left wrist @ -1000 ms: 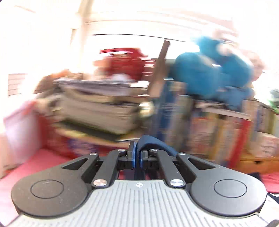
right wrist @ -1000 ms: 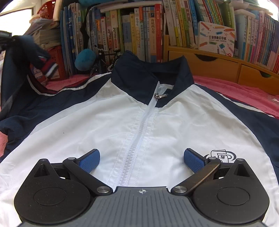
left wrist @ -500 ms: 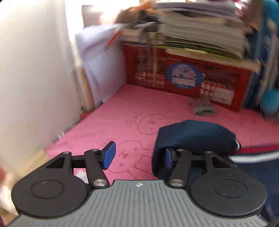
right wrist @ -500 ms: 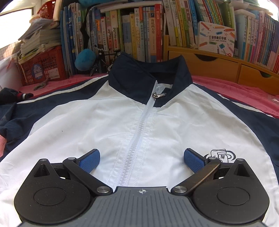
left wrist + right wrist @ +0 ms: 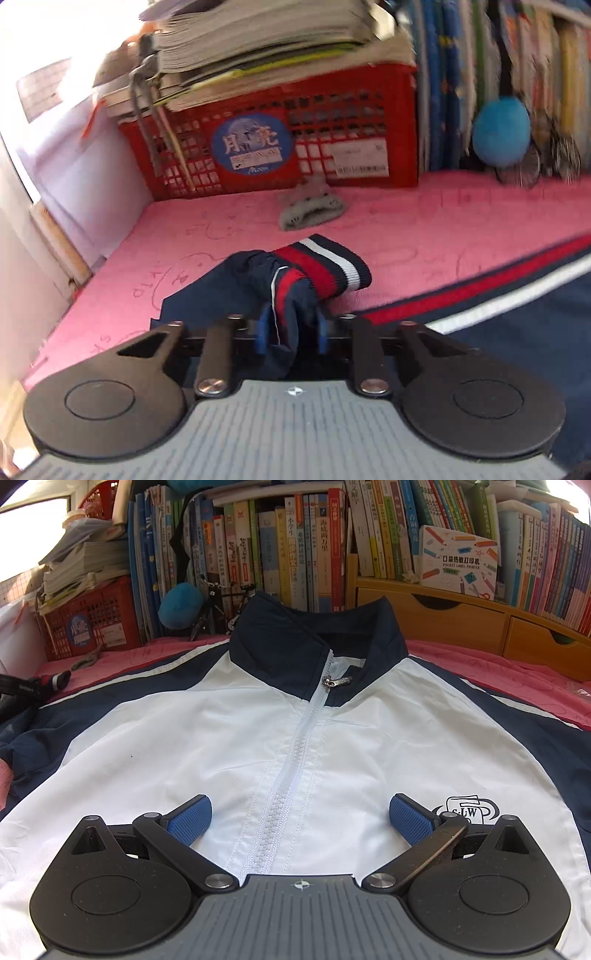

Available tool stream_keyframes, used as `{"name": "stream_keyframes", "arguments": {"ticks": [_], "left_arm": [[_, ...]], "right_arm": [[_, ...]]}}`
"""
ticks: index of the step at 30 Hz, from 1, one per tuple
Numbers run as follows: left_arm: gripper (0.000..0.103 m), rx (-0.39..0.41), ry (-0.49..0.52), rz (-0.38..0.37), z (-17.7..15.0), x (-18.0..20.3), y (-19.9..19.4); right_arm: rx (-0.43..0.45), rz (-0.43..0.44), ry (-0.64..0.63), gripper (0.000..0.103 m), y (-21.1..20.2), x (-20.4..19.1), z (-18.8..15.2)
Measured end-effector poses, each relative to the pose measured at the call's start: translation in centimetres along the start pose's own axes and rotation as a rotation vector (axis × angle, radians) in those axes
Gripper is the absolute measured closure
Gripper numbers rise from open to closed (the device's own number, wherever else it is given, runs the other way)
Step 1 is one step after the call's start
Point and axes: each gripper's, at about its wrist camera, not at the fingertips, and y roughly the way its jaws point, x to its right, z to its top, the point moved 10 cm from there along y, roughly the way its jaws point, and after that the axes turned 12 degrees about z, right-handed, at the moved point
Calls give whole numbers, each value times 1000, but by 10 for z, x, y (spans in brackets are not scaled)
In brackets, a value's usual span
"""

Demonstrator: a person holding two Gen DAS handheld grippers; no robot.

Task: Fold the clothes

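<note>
A white and navy zip-up jacket [image 5: 221, 738] lies face up on the pink mat [image 5: 221, 229], collar towards the bookshelf. Its left sleeve runs out to the side and ends in a red, white and navy striped cuff [image 5: 325, 266], bunched on the mat. My left gripper [image 5: 291, 328] is low over the mat, shut on the navy sleeve fabric just behind that cuff. My right gripper [image 5: 299, 812] hovers open above the lower white front, its blue pads [image 5: 188, 818] either side of the zipper [image 5: 291, 775], holding nothing.
A red crate [image 5: 295, 147] under a stack of papers stands at the mat's far left corner, beside a white wall. A grey knitted item [image 5: 310, 212] lies in front of it. A blue plush ball [image 5: 500, 136], upright books [image 5: 295, 554] and wooden drawers [image 5: 443, 616] line the back.
My left gripper came down from facing the shelf with the sleeve held, opened over the mat, and has now closed on the sleeve behind the cuff. The right gripper stayed still.
</note>
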Motion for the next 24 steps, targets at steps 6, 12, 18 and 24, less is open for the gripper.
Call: {"name": "stream_keyframes", "arguments": {"ticks": [6,12,18,24], "left_arm": [[88,159,-245,-706,64,21,-134],[72,228,-33,-1278,77,95,-300],[26,253,228,-1451,36,176,-365],[26,175,338,-1116,-2,208,-314]], "right_arm": [[30,28,35,0,-5,3,2],[174,187,150,7,-41,15,10],[404,284,73,2,-138,31,19],[302,265,54,0,-134,39,-5]]}}
